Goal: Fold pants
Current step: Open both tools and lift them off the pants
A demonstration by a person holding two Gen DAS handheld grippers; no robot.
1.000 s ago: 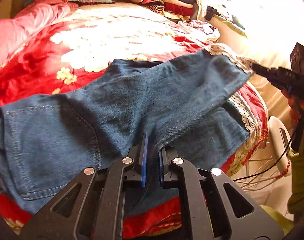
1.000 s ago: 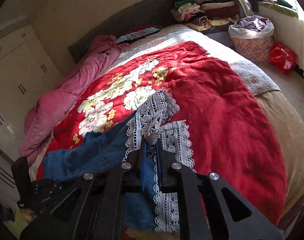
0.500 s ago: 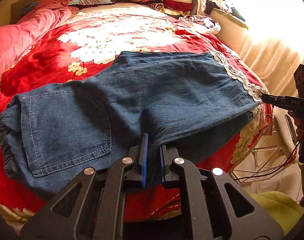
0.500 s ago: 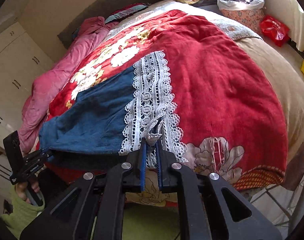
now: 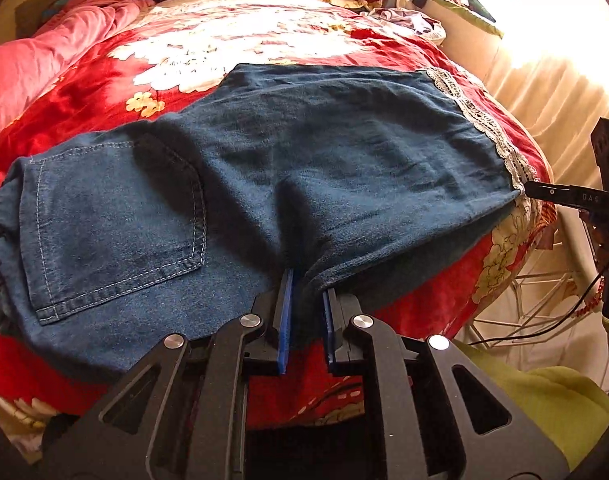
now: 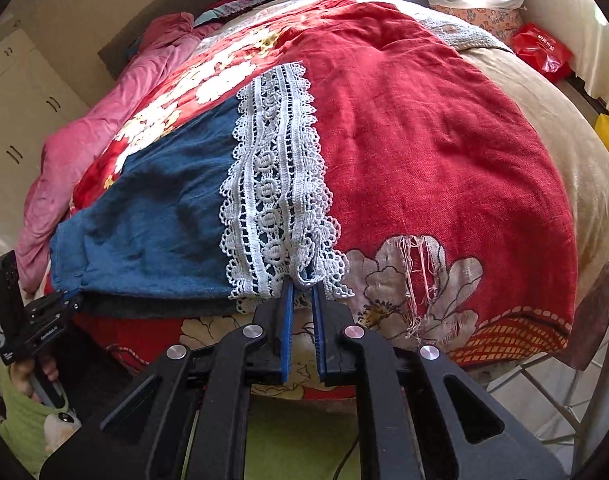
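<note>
Blue denim pants, white lace hem

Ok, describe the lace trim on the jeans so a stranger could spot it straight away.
Start at the big red floral bedspread covering the bed, then find the blue denim jeans spread along its near edge. At their leg end runs the white crocheted lace band, the only openwork white cloth there, its scalloped corner pinched in the right gripper.

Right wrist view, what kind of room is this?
Most likely a bedroom: a bed under a red floral blanket, a pink duvet bunched along one side, and white wardrobe doors by the wall.
</note>
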